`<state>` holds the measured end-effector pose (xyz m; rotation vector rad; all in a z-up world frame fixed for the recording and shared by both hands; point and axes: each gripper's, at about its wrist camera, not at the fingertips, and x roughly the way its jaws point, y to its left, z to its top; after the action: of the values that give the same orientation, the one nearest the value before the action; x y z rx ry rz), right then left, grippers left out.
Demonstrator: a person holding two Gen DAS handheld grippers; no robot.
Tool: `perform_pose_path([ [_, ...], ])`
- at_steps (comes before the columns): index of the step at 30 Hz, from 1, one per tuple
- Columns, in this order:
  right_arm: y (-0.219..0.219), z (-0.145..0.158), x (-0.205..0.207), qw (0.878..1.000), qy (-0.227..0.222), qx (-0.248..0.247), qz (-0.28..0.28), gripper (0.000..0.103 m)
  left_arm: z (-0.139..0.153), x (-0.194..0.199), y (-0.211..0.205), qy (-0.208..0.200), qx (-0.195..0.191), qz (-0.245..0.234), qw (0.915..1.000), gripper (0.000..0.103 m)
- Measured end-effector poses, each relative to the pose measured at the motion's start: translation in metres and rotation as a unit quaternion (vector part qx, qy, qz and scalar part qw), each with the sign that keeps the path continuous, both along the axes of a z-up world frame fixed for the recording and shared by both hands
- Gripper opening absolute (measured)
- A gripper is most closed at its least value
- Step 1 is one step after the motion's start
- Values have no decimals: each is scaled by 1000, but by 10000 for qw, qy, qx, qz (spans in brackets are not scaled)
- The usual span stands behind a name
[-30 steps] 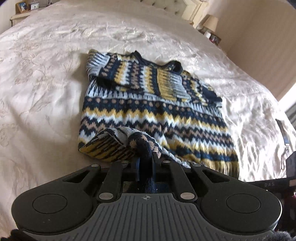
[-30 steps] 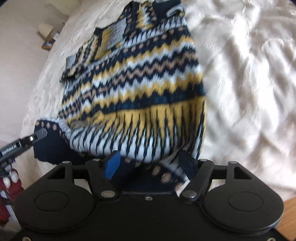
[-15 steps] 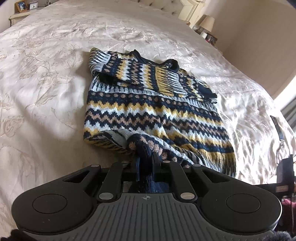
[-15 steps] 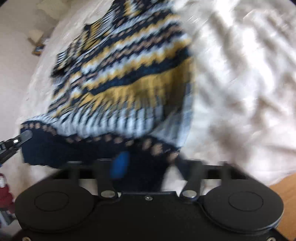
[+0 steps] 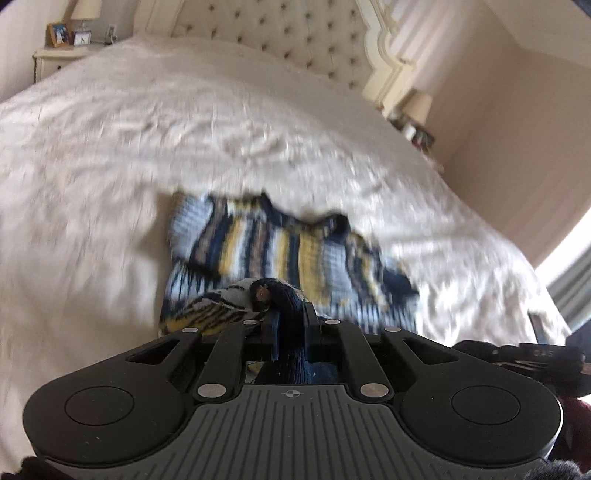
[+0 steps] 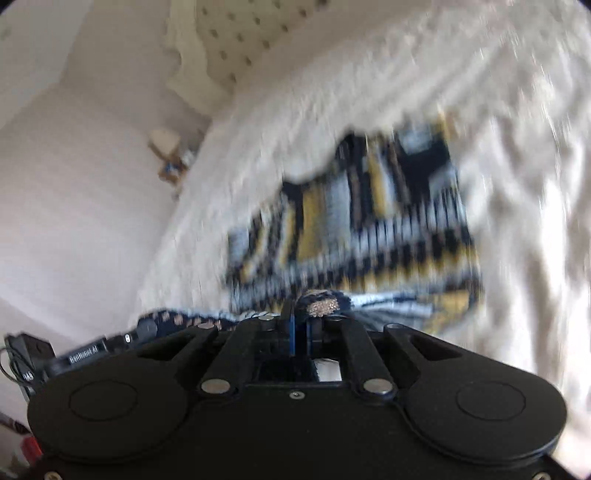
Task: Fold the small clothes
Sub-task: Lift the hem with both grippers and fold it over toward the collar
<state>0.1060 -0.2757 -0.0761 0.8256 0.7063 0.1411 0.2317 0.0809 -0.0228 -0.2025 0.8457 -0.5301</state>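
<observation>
A wide bed (image 5: 147,147) covered in a pale, wrinkled bedspread fills most of both wrist views, with a tufted headboard (image 5: 280,33) across the top of the left view and a nightstand (image 5: 62,55) in its upper left corner; the soft, broad surface serves as the folding table. The patterned sweater (image 5: 280,254), knitted in navy, yellow and pale blue bands, lies in the middle of the left view and in the centre right of the right view (image 6: 369,221), its far part with the collar resting flat on the bedspread while its near hem is lifted off it. That raised edge is held at two spots, which likely keeps the hem straight so it can be carried over the body toward the collar in one even fold. The left gripper (image 5: 290,314), at the lower centre of its view, is pinched tight on a bunched dark corner of the hem. The right gripper (image 6: 301,325) is likewise pressed together on a knot of hem fabric that bulges just above its fingertips. Both views are blurred, so finer creases cannot be made out.
</observation>
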Motion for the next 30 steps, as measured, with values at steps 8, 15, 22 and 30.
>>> perform_pose_path([
  [8,-47,10,79,9996,-235,-180,22,13,12,65,-41,-280,218,248,9991,11],
  [15,-70,-7,131,9998,-2,-131,172,13,0,102,-61,-102,435,483,9978,11],
  [22,-78,-33,172,9991,382,-70,161,13,-26,137,-63,321,568,605,9960,11],
  [30,-80,-52,200,9968,775,-100,-182,19,-54,176,-60,680,486,465,9954,13],
])
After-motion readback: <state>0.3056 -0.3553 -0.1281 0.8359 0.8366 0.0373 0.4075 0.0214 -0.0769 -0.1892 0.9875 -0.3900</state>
